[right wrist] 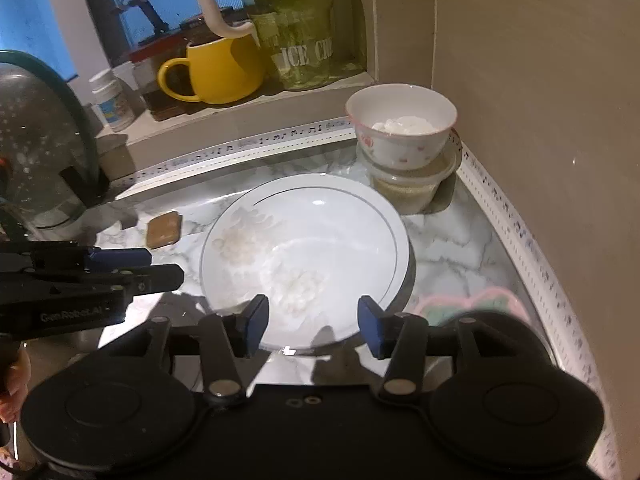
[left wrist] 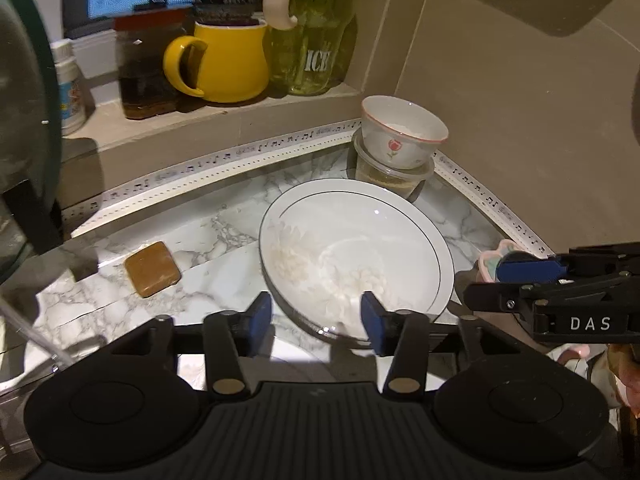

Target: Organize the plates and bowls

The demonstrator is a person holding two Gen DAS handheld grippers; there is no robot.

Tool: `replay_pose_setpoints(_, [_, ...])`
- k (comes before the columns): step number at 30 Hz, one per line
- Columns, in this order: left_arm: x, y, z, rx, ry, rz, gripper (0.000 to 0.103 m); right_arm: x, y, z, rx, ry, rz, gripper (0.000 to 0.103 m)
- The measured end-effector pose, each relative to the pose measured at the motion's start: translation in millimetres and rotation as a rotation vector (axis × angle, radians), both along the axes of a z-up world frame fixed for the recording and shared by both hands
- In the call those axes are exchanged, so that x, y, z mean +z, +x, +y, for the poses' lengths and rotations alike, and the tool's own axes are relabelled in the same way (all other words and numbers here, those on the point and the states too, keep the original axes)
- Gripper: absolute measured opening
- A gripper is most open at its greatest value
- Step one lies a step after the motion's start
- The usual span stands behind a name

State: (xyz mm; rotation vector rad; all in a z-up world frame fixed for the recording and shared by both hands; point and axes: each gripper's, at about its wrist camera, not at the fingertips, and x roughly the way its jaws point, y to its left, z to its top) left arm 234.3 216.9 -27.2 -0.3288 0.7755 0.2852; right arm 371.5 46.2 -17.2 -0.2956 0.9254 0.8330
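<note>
White porcelain plate [left wrist: 356,256] with thin dark rim line, faint floral print, both hand-held grippers [left wrist: 316,316] [right wrist: 312,320] apart, empty.

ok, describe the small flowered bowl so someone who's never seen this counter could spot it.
Start at the marble counter and go to its back corner, below the window ledge's right end. There a clear plastic tub stands, and the small flowered bowl sits on top of it. Unlike the wide white plate in front, it is deep, pink-rimmed, printed with small red flowers, and holds something white.
</note>
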Motion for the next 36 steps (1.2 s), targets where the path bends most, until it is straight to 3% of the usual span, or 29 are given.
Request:
replay_pose_setpoints(5, [2,-20,0,0.003,-0.005,-0.034,0.065,-5,-18,-16,0.002,0.04,0.001,0.059])
replay_pose_setpoints(11, [-3,-37,3,0.041,-0.007,-0.035,0.068,-9,-35,-25,0.022,0.061,0.011,0.066])
replay_pose_setpoints(14, [-9,-48,6,0.069,-0.033,-0.039,0.079,-8,-44,-27,0.032,0.084,0.004,0.075])
replay_pose_setpoints(23, [-33,-69,7,0.083,-0.058,0.009,0.081,-23,-67,-16,0.126,0.097,0.008,0.09])
replay_pose_setpoints(36, [-80,-90,39,0.203,-0.128,0.072,0.081,-70,-75,29,0.174,0.042,0.043,0.089])
